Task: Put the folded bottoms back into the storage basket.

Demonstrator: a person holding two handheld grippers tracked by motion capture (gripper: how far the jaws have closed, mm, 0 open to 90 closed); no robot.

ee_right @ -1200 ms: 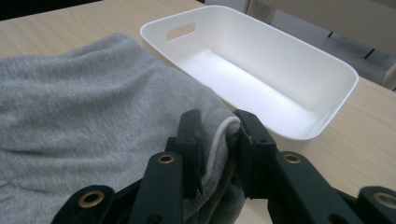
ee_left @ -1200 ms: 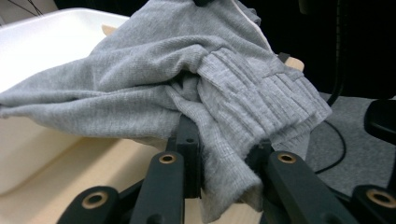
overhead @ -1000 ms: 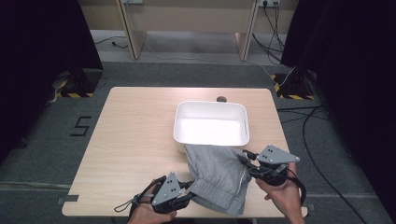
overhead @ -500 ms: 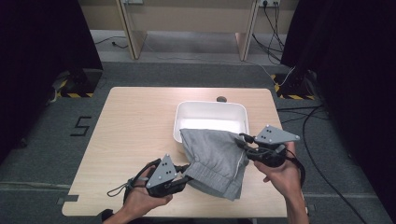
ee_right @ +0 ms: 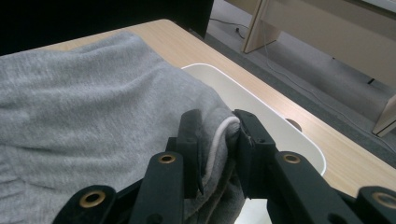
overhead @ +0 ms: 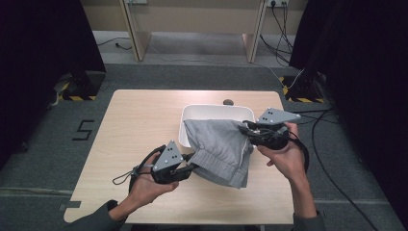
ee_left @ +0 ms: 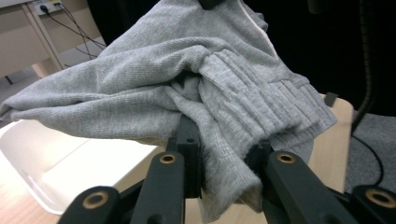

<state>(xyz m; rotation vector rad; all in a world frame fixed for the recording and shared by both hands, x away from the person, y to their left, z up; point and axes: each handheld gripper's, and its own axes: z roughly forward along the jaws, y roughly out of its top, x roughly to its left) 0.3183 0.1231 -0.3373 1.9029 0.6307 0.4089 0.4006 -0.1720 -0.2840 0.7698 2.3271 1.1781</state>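
Fingers of both grippers clamped on grey garment (overhead: 219,149), held over white tub (overhead: 211,109)

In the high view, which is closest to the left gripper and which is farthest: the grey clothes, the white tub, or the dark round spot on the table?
1. Grey clothes: clamped in the left gripper, near the table's front.
2. White tub: just behind the clothes, mid-table.
3. Dark round spot: behind the tub, at the table's far edge.
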